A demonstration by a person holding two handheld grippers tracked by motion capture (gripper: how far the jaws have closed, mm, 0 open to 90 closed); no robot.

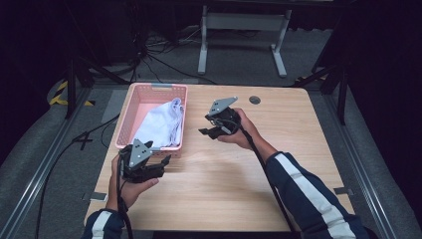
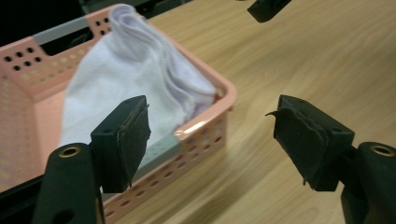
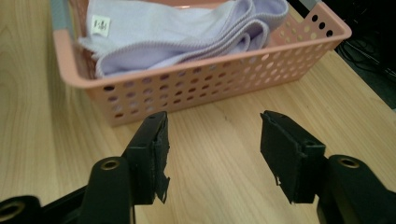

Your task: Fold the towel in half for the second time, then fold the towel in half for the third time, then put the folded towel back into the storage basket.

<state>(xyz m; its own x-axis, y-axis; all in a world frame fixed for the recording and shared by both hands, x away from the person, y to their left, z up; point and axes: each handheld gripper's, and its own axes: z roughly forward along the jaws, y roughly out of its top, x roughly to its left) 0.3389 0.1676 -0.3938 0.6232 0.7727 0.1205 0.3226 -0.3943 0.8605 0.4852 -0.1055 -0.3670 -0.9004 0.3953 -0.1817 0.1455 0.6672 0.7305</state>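
Nearest my high view, the person's left hand holds the left gripper over the desk, just beside the near end of the pink basket; its jaws stand apart with nothing between them. My left gripper view looks past those spread jaws at the basket's near corner and the cloth inside. I see the right gripper farther up the desk, to the right of the basket and apart from it, its jaws likewise spread and empty. The basket's long axis runs away from the person, toward the desk's far edge. A folded lilac-white cloth lies in it, stretched along that same axis, its far end riding up against the right wall near the far corner. In my right gripper view the stacked hemmed folds face the perforated side wall, and a small white label sits on the cloth; its dark print is too small for me to read.
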